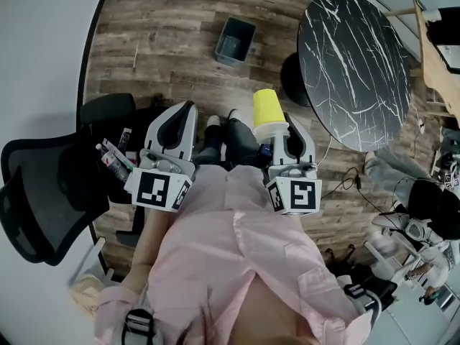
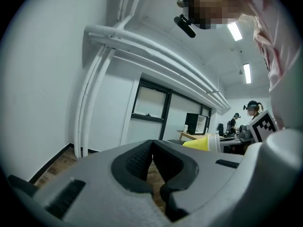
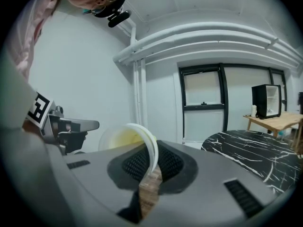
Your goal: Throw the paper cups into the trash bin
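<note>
Cup [image 1: 264,108], yellow, is off the floor in your right gripper [image 1: 277,129]. The jaws are pinched on its side wall at the rim, w/ one jaw inside the mouth and one outside. Its mouth faces back at you and its base points fwd. It hangs over the floor just ahead of your legs.

Your left gripper [image 1: 188,109] sits level beside the right one. Its jaws are closed tip to tip w/ nothing btwn them.

Bin [image 1: 235,40] stands on the wood floor ahead, well apart from the cup and a bit left of it. Its top is open. The inside is too dark to tell what's in it. Table [image 1: 352,67] stands to the bin's right. No other cup shows in any view.

Step in hand, as I read it, is the carry: the cup is gripped but not yet over the bin.

Next you prob. need to step or reach fwd and a little left. Get the cup right above the opening, then part the jaws. With one jaw inside the cup, it may hang on that jaw, so tip the mouth down before release. The cup looks light, so drop it from low over the bin, not from where you stand.
</note>
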Motion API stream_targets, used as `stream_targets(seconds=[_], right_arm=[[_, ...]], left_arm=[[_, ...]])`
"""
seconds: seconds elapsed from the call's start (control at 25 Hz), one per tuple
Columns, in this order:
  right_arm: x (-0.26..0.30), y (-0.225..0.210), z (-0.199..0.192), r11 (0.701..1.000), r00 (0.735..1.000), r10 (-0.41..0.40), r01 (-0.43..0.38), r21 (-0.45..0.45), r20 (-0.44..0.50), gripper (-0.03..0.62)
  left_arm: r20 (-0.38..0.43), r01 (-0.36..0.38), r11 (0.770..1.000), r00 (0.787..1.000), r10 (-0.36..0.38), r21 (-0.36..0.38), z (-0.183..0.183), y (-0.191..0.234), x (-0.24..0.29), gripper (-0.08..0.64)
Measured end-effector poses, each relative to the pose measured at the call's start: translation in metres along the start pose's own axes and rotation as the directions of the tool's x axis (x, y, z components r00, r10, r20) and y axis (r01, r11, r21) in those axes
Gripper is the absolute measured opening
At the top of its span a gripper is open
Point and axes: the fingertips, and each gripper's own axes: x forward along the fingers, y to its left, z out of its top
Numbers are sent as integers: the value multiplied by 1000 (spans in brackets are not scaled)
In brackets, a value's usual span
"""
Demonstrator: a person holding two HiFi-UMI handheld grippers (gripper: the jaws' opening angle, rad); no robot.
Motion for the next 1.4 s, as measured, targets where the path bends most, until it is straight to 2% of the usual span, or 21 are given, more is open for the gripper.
stream_targets(seconds=[0.28,0.96,1.4], right_arm=[[24,-12,6,1000,1000,26,-26,0,-2,43],[87,-105,29,999,999,34,-34,-12,31,43],[106,-123,29,999,998,54,-54,-6,18,43]], left_arm=[[-5,-16,1000,1000,16,-12,4,7,25,15],[56,-51,999,997,52,-10,25,-1,130,15],[49,-84,996,995,86,-26,23,5,151,15]])
